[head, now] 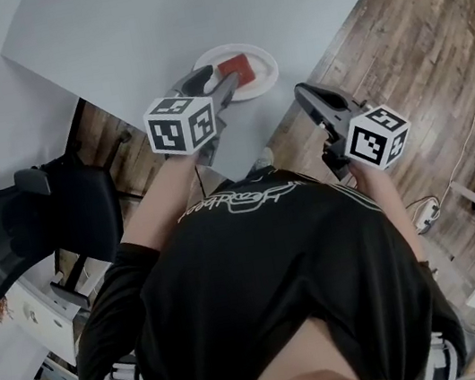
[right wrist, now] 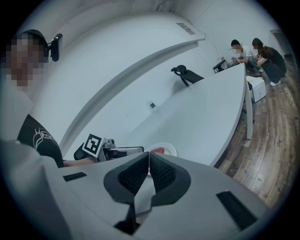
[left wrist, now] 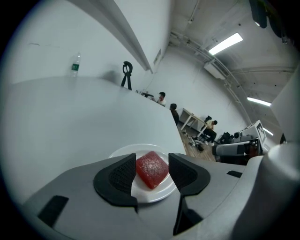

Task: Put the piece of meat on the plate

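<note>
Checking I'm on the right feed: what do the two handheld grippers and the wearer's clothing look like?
Both the left gripper and right gripper are grey, with broad jaws carrying black ribbed pads. Each has a white cube printed with black square markers. The person wears a black short-sleeved shirt.

One piece of meat [head: 240,67], one plate [head: 264,68], one bottle [left wrist: 74,65], two tongs [head: 215,85] [head: 302,93].

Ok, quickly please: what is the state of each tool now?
Left tool: open, the meat lies between its jaws on the plate.
Right tool: shut, empty.
</note>
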Motion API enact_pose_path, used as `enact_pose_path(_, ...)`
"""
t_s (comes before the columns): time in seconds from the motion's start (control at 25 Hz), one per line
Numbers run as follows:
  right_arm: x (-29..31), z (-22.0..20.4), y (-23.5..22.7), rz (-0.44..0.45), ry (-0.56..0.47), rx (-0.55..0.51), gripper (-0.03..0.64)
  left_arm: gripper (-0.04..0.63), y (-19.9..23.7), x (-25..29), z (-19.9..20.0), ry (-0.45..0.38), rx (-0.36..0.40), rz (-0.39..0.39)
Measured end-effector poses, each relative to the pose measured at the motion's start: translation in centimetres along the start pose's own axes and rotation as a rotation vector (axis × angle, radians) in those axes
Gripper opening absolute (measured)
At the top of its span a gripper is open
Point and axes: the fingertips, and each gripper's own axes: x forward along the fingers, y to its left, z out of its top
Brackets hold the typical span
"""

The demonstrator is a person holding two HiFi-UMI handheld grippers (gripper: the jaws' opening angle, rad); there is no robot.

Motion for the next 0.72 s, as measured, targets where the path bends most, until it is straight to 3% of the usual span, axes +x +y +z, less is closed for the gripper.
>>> enact_pose_path(0.28, -0.1, 0.8, 2.1, 0.027, -0.013, -0.089, 0.009, 0.206, -3.8, -4.4, 2.0, -0.107, 0.005, -0.078)
enact_pose_path(0.48, -1.3, 0.9, 4.9, 0.053, -0.016, -0.167, 0.009, 0.143, -7.4, -8.4, 2.6, -0.192, 0.01, -0.127)
enact_pose_path(0.72, -4.9, -0.2, 9.4, 0.092, -0.04, -0.237, 0.009, 0.066, -13.5, -13.6, 1.3, -0.262, 0.078, -0.18)
